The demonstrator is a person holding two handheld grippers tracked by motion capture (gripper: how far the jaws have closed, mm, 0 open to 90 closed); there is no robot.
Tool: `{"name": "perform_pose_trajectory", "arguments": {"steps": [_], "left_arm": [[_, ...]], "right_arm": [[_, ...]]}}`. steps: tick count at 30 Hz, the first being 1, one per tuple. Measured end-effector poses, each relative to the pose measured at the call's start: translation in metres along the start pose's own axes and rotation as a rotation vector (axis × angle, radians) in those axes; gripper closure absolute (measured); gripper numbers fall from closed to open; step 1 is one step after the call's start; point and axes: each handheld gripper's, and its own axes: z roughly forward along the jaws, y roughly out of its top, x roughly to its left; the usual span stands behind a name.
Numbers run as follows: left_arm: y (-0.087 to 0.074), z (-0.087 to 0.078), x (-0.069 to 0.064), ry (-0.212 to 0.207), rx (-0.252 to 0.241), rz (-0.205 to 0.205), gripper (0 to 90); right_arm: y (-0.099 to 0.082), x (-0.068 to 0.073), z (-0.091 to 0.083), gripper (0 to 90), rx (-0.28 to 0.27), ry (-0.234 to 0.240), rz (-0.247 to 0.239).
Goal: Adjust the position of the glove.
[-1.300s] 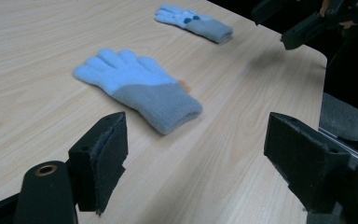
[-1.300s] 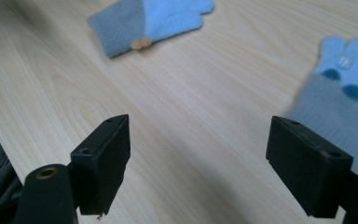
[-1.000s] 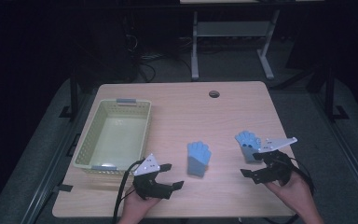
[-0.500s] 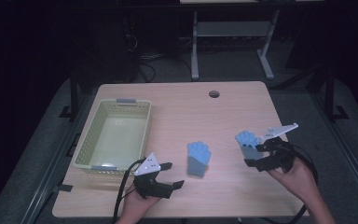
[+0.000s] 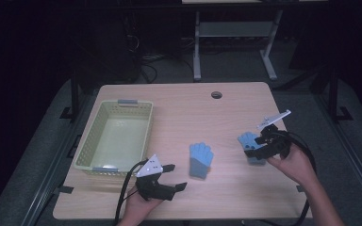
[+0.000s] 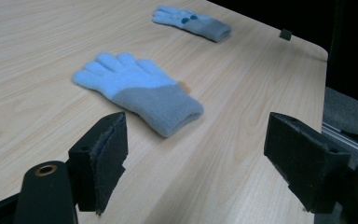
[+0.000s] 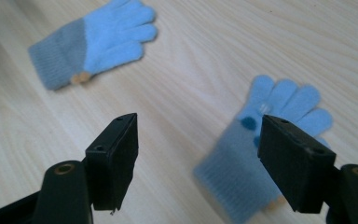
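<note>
Seen from above, a wooden table point(image 5: 179, 101) holds a pale green basket point(image 5: 115, 136) at left. One blue glove point(image 5: 201, 160) lies at centre. The left gripper point(image 5: 175, 176), lower centre, gapes wide, holding nothing. The right gripper point(image 5: 254, 145), also wide open and empty, hovers over a second glove point(image 5: 248, 140) at right.

No text, label, brand, number or sign can be read anywhere in these views, neither on the gloves, the basket, the grippers nor the surface.
</note>
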Motion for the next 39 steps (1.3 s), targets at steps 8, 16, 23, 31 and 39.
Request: {"name": "perform_pose_trajectory", "arguments": {"steps": [8, 16, 23, 31, 39], "left_arm": [[0.0, 0.001, 0.0, 0.003, -0.001, 0.001, 21.5], [0.0, 0.001, 0.0, -0.003, -0.001, -0.005, 21.5], [-0.001, 0.001, 0.001, -0.007, 0.001, -0.009, 21.5], [-0.001, 0.003, -0.001, -0.008, 0.004, -0.011, 21.5], [-0.001, 0.002, 0.0, -0.008, 0.002, -0.017, 21.5]], "right_arm": [[0.005, -0.017, 0.011, 34.9, 0.021, 0.013, 0.03], [0.004, -0.035, 0.028, 43.2, 0.079, -0.03, 0.045], [-0.001, -0.049, 0.036, 49.6, 0.12, -0.041, 0.082], [-0.005, -0.052, 0.042, 54.4, 0.164, -0.055, 0.068], [-0.007, -0.052, 0.06, 57.5, 0.26, -0.073, 0.024]]}}
